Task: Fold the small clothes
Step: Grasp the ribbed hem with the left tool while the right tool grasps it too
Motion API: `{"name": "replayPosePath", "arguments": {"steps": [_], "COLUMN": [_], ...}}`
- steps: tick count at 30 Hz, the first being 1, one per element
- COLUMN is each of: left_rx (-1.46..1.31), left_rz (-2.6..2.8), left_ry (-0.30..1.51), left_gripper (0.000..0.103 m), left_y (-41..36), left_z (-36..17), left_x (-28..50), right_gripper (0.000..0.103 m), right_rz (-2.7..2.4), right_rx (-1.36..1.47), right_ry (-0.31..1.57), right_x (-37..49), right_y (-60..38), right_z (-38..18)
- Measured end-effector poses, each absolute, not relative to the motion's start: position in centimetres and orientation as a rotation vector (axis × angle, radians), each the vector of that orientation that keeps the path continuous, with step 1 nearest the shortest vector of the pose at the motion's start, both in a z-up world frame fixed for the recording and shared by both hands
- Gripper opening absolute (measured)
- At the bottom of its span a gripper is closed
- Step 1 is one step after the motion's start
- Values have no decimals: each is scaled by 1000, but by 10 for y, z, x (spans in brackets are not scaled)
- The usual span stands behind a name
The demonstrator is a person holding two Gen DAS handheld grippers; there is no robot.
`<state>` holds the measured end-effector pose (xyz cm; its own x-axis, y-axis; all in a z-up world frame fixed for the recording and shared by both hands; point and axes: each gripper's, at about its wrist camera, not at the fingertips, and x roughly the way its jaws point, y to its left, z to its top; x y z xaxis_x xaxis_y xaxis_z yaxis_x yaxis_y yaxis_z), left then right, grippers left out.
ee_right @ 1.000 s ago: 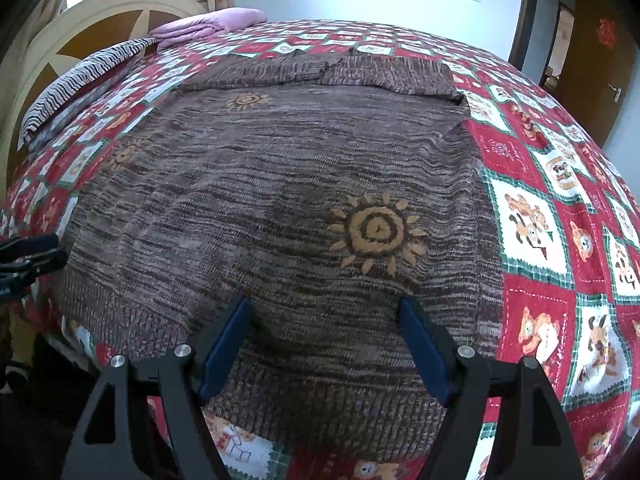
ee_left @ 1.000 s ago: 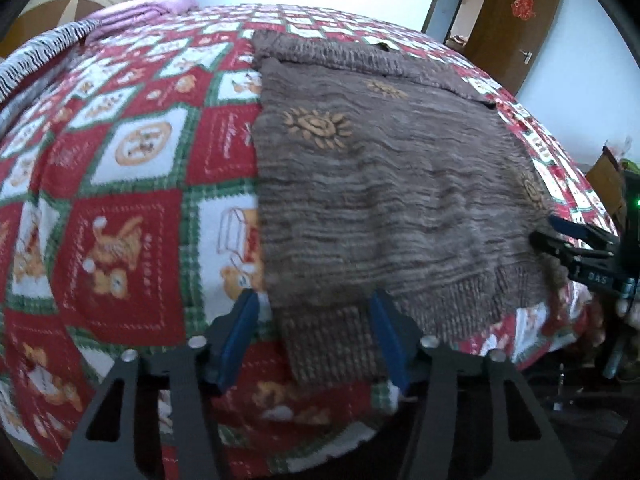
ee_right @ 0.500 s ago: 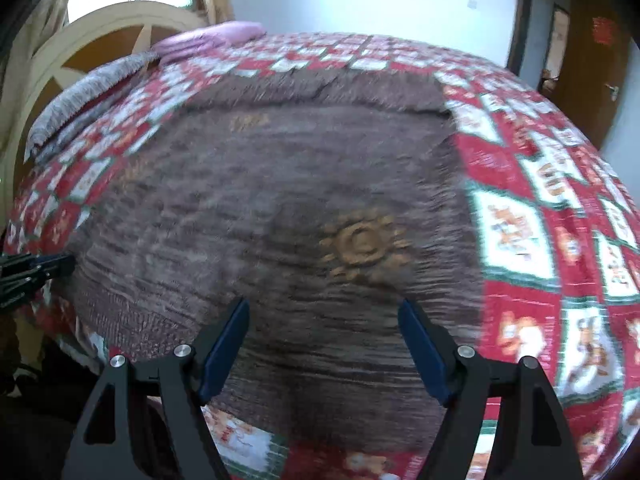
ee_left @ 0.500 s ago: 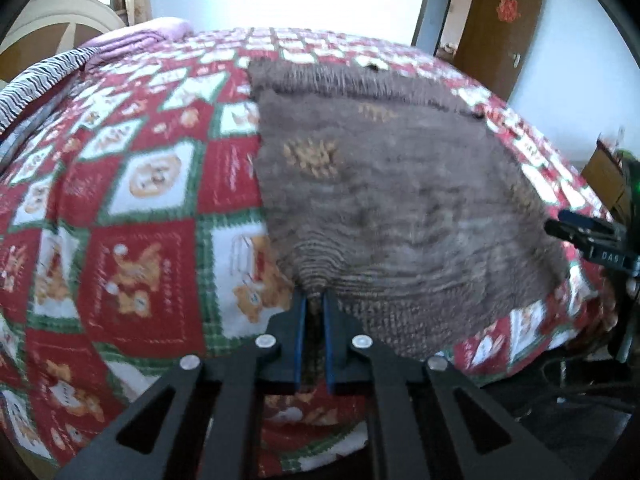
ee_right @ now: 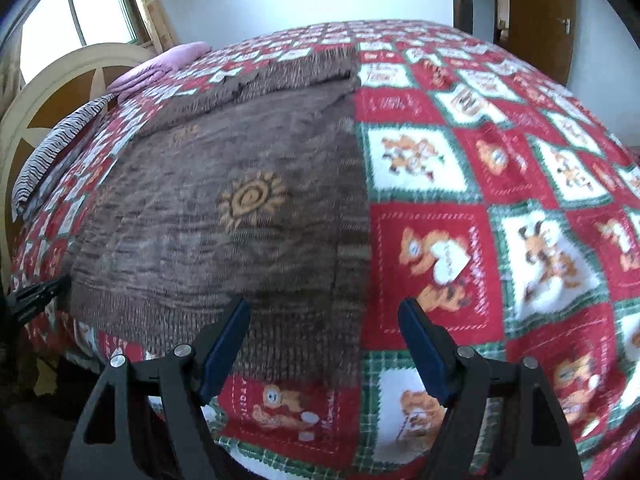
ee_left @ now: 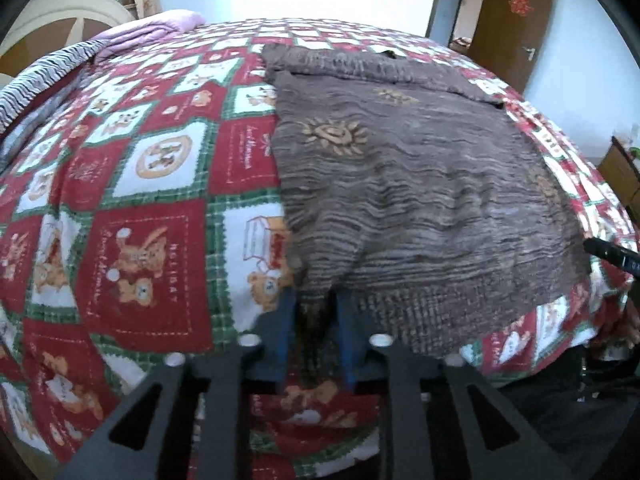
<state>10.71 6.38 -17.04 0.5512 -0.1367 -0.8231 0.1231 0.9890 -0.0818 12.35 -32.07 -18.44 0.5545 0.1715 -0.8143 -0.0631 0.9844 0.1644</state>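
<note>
A brown knitted sweater with orange sun motifs lies flat on the bed, its ribbed hem at the near edge. My left gripper is at the hem's left corner. Its jaws are opening, and a bunched fold of hem still stands between the blue pads. My right gripper hovers over the hem's right corner of the sweater. Its jaws are wide and closing, with the sweater's side edge lying between them untouched. Each gripper shows at the other view's edge: the right gripper, the left gripper.
A red, white and green teddy-bear quilt covers the bed. A pink pillow and striped bedding lie by the headboard. A brown door stands beyond the far side. The bed's near edge drops off just below the grippers.
My left gripper shut on the hem's left corner, tugging it into a pucker, then parted again. My right gripper slid right along the hem to the right corner, its jaws narrowing a little.
</note>
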Motion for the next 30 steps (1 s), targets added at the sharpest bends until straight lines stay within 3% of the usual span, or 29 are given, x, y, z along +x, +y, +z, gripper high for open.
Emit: {"name": "replayPosePath", "arguments": {"steps": [2, 5, 6, 7, 9, 11, 24, 30], "left_rx": [-15, -35, -39, -39, -45, -62, -48, -54], "left_rz": [-135, -157, -166, -173, -193, -227, -305, -310], "left_ry": [985, 990, 994, 994, 998, 1004, 873, 904], "left_gripper": [62, 62, 59, 54, 18, 10, 8, 8], "left_y": [64, 64, 64, 63, 63, 63, 64, 66], "left_z": [-173, -174, -175, -175, -175, -173, -118, -131], "left_x": [108, 107, 107, 107, 106, 105, 88, 100], "right_gripper": [49, 48, 44, 34, 19, 10, 7, 7], "right_rz": [158, 161, 168, 178, 190, 205, 315, 328], "right_rx": [130, 98, 93, 88, 84, 98, 263, 316], "right_ry": [1009, 1008, 1006, 1005, 1002, 998, 777, 752], "right_x": [124, 122, 121, 121, 120, 119, 89, 88], "right_y": [-319, -314, -313, -311, -312, -314, -344, -354], "right_z": [-193, -196, -196, -196, -196, -194, -121, -116]}}
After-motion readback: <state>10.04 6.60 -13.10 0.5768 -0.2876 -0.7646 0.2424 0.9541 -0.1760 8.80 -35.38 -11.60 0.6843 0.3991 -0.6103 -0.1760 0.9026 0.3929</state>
